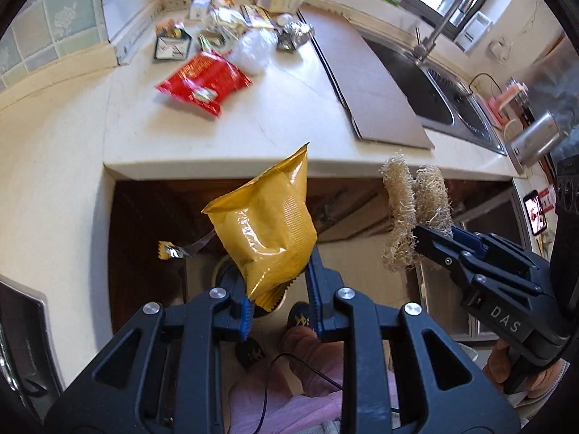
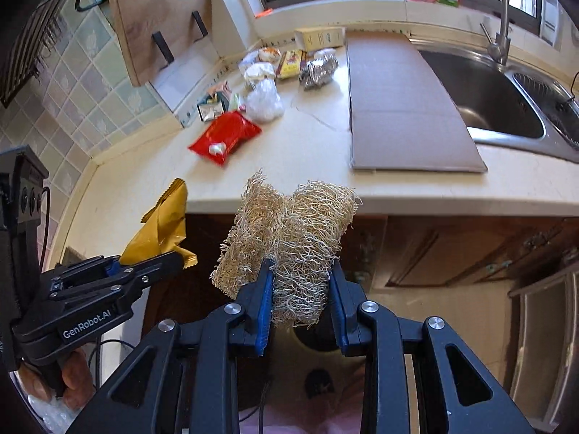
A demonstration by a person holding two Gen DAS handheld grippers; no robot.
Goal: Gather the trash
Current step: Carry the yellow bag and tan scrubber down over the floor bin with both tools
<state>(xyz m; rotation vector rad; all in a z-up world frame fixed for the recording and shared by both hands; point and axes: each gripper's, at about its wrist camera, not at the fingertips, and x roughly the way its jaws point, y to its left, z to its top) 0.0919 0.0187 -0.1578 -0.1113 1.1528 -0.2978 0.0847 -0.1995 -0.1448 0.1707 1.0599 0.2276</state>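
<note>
My left gripper (image 1: 277, 275) is shut on a yellow snack bag (image 1: 267, 217), held in the air in front of the counter edge, above the floor. That bag (image 2: 163, 228) also shows in the right wrist view, with the left gripper (image 2: 173, 256) at the lower left. My right gripper (image 2: 300, 289) is shut on a tan loofah scrubber (image 2: 289, 242). In the left wrist view the loofah (image 1: 416, 209) hangs from the right gripper (image 1: 430, 238) at the right. A round bin opening (image 1: 224, 271) lies on the floor below, mostly hidden by the bag.
On the cream counter (image 1: 275, 119) lie a red snack bag (image 1: 204, 85), a white crumpled bag (image 1: 251, 50), a foil wad (image 1: 295, 34) and several wrappers. A cardboard sheet (image 1: 365, 76) lies beside the steel sink (image 1: 434, 83). A person's slippered feet (image 1: 300, 316) stand below.
</note>
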